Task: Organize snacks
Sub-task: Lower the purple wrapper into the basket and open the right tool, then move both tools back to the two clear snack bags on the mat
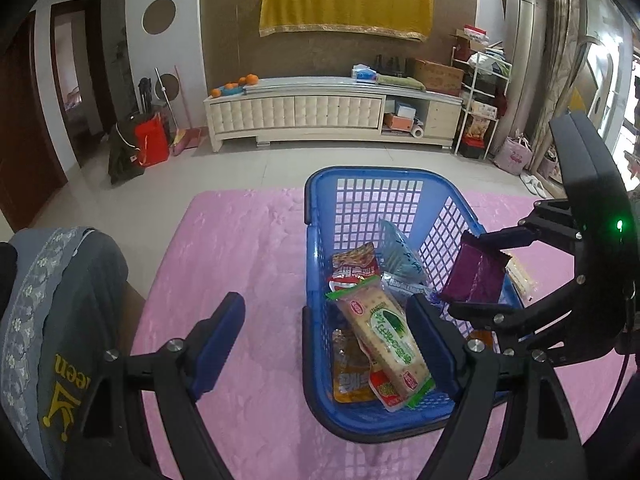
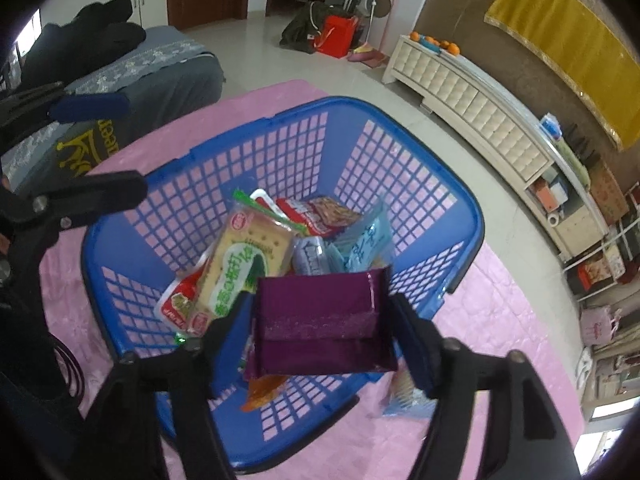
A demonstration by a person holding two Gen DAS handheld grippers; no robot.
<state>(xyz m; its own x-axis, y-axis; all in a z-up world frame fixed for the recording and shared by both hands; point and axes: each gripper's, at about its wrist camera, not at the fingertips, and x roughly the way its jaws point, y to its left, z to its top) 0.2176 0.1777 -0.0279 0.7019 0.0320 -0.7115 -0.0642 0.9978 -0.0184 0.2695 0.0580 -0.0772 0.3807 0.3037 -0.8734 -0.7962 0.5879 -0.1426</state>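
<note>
A blue plastic basket (image 1: 320, 200) (image 2: 476, 216) stands on a pink cloth and holds several snack packets, among them a cracker pack with green print (image 1: 386, 336) (image 2: 244, 256). My right gripper (image 2: 320, 320) is shut on a purple snack packet (image 2: 320, 320) and holds it over the basket's near rim; in the left wrist view the packet (image 1: 476, 276) hangs at the basket's right rim. My left gripper (image 1: 326, 340) is open and empty, its right finger over the basket's near end, its left finger over the cloth.
The pink cloth (image 1: 240, 248) covers the table. A grey cushioned seat (image 1: 60, 300) sits at the left. One more packet (image 2: 404, 396) lies on the cloth beside the basket. A white cabinet (image 1: 296, 112) stands across the tiled floor.
</note>
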